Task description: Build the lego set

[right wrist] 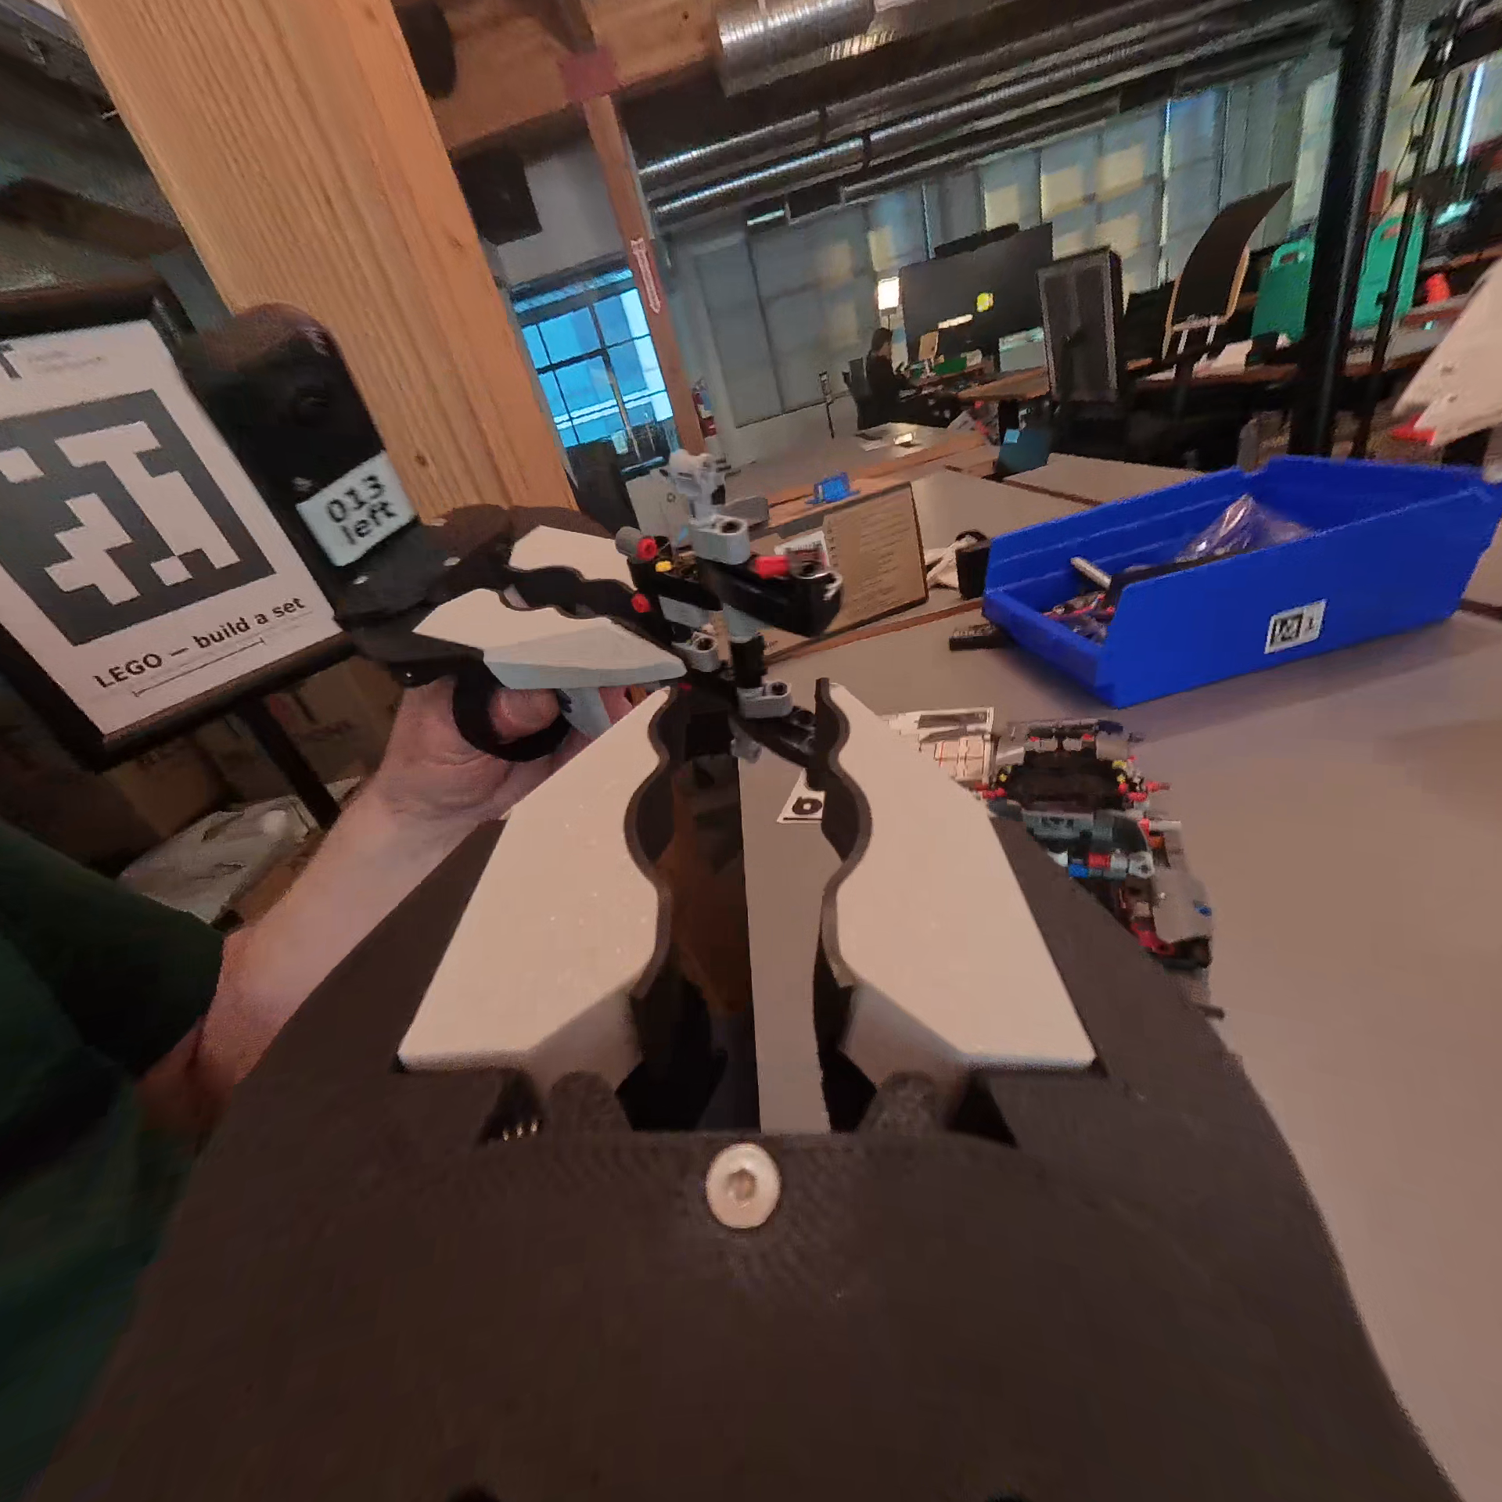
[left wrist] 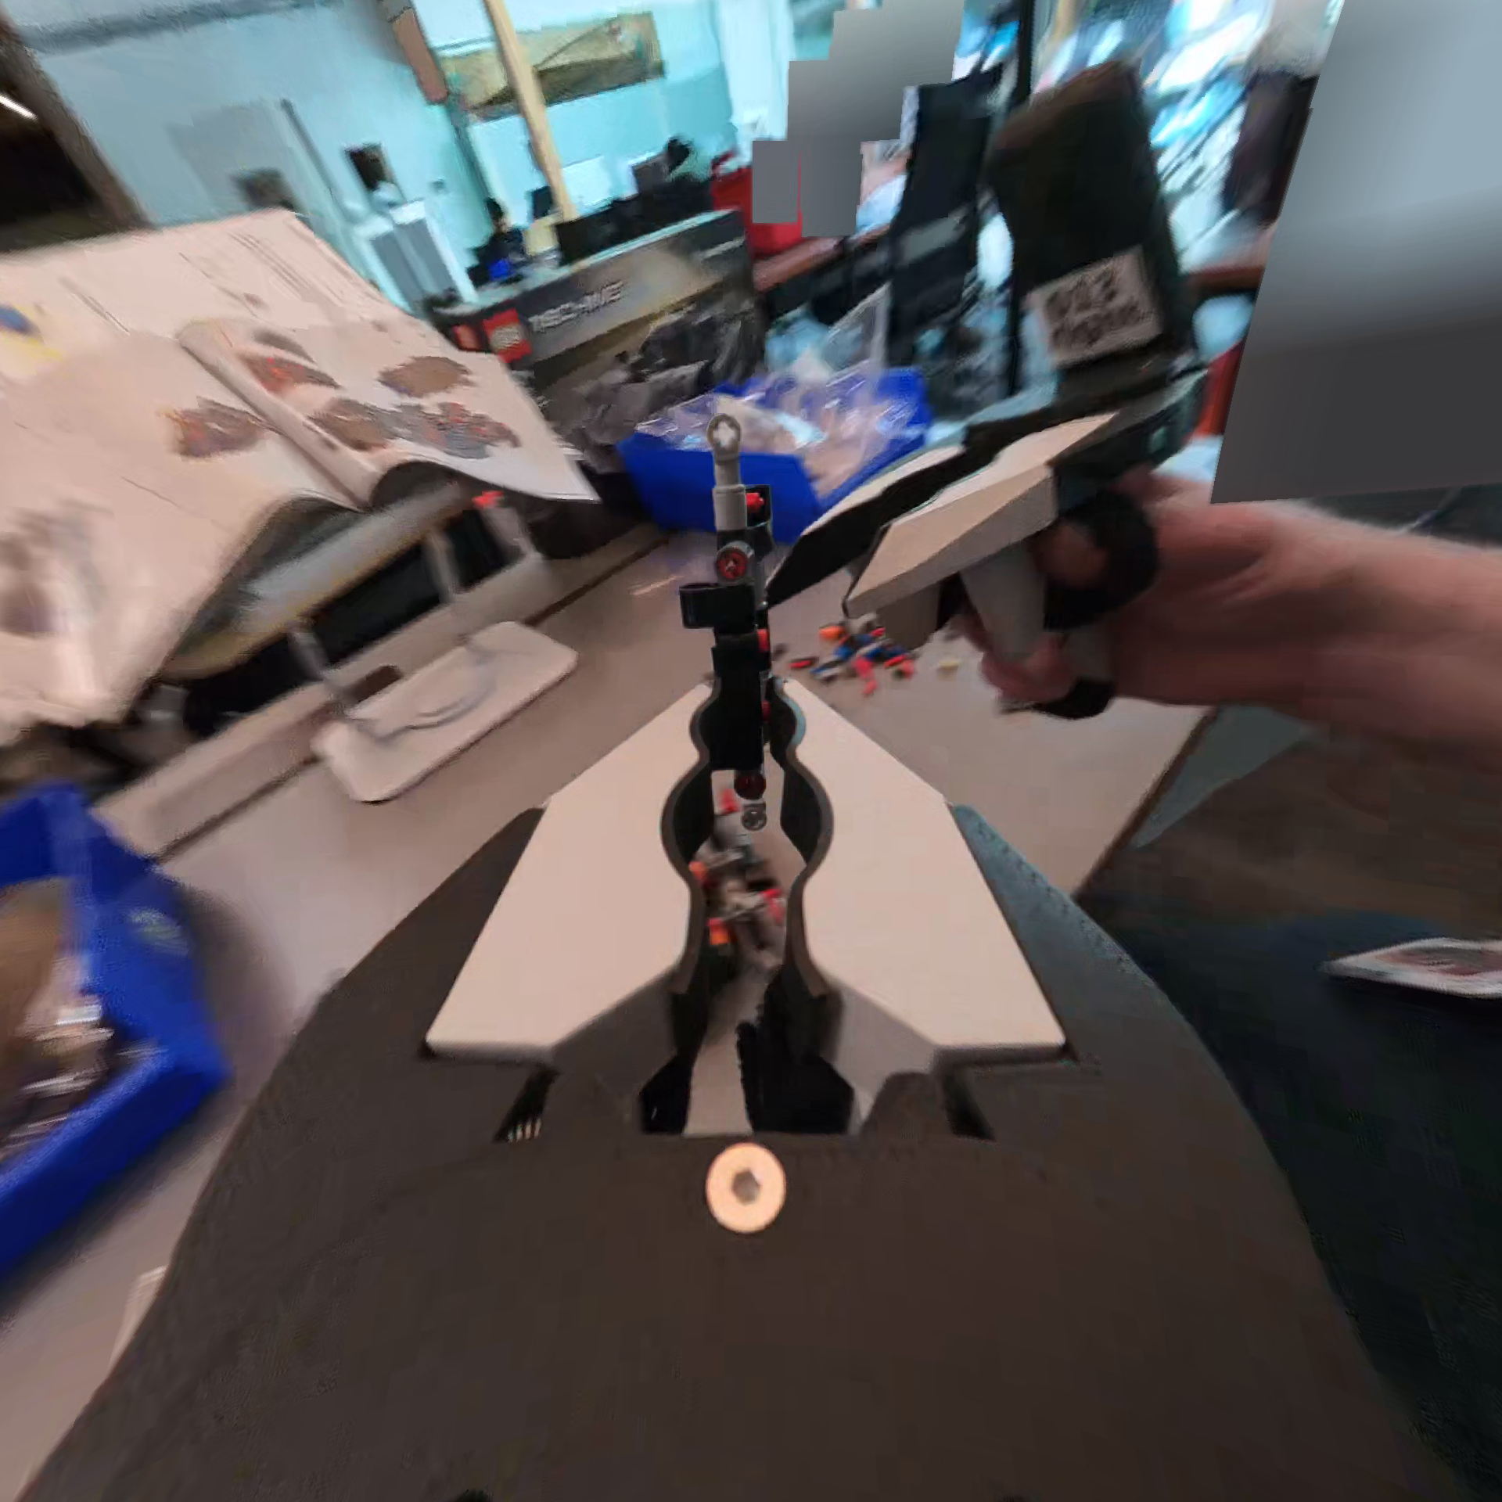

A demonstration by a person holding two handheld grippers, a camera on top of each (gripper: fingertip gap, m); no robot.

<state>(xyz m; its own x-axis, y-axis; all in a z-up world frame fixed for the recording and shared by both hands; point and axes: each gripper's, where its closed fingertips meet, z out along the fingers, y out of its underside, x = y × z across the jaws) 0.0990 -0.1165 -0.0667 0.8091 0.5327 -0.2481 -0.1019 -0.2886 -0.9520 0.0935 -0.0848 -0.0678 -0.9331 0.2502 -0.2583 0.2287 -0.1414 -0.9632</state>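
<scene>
Left wrist view: the left gripper (left wrist: 744,715) has its jaws pinched on a slim black and grey subassembly (left wrist: 735,601) that stands up past the tips, held in the air above the table (left wrist: 1016,756). Its grey rod end points up and far; red pins stud its right side. The right gripper (left wrist: 813,589) comes in from the right, held by a hand (left wrist: 1219,601), with its tips just beside the subassembly; from here I cannot tell whether they touch it. Loose small parts (left wrist: 853,650) lie on the table below. An open manual (left wrist: 309,390) on a stand sits far left, with a blue bin (left wrist: 780,463) beyond.

Right wrist view: the right gripper (right wrist: 744,703) has its jaws only narrowly spread, the tips reaching the lower black end of the subassembly (right wrist: 731,585); whether they already pinch it is hard to say. The left gripper (right wrist: 658,642) holds the piece from the left. A larger built chassis (right wrist: 1089,821) lies on the table to the right, near another blue bin (right wrist: 1219,585).

To do this step well, the left grip should probably be kept firm and steady as the anchor. The right tips should close squarely on one beam, not on a pin. Any push should run along the pin axis, so the thin piece does not twist or pop apart.
</scene>
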